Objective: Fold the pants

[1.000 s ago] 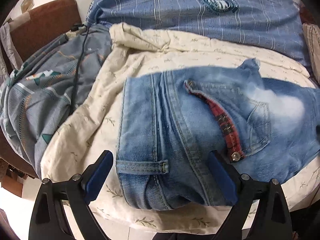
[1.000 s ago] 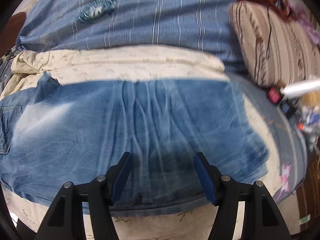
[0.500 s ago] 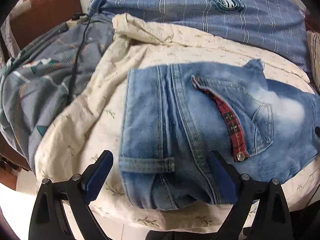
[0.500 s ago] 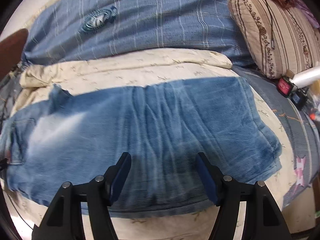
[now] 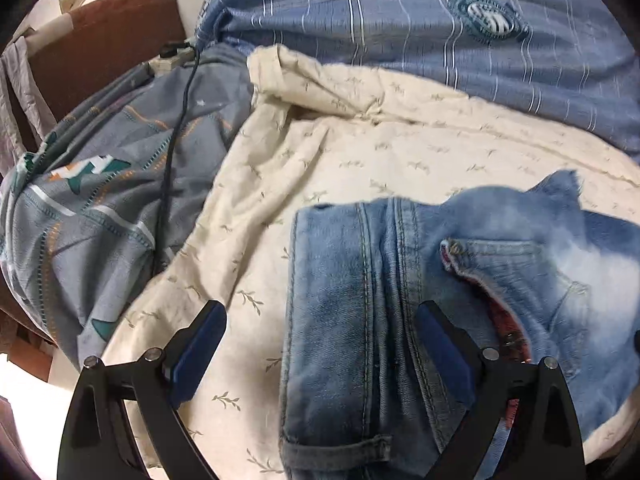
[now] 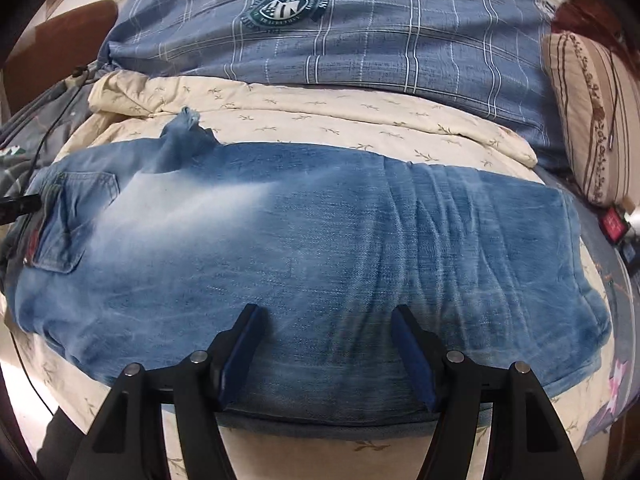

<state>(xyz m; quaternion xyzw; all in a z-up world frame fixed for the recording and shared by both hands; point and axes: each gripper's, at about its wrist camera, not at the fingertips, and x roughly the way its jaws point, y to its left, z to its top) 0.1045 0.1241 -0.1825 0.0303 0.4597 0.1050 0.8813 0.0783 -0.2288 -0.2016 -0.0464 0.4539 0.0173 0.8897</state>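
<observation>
1. A cream leaf-print bedspread (image 5: 360, 152) is covering the bed.
2. Only the right view is showing a striped pillow (image 6: 588, 120).
3. Jeans (image 6: 320, 248) are lying flat beneath both grippers, the left gripper (image 5: 320, 344) and right gripper (image 6: 326, 344) gaping wide, gripping nothing.

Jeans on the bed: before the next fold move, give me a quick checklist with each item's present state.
1. Jeans lie flat on the cream quilt: ok.
2. Left gripper open, nothing pinched: ok.
3. Right gripper open over the near edge: ok.
4. Waistband sits between the left fingers: ok.
5. Black cable lies clear of the jeans: ok.
6. Fabric touching either gripper's pads: cannot tell.
</observation>
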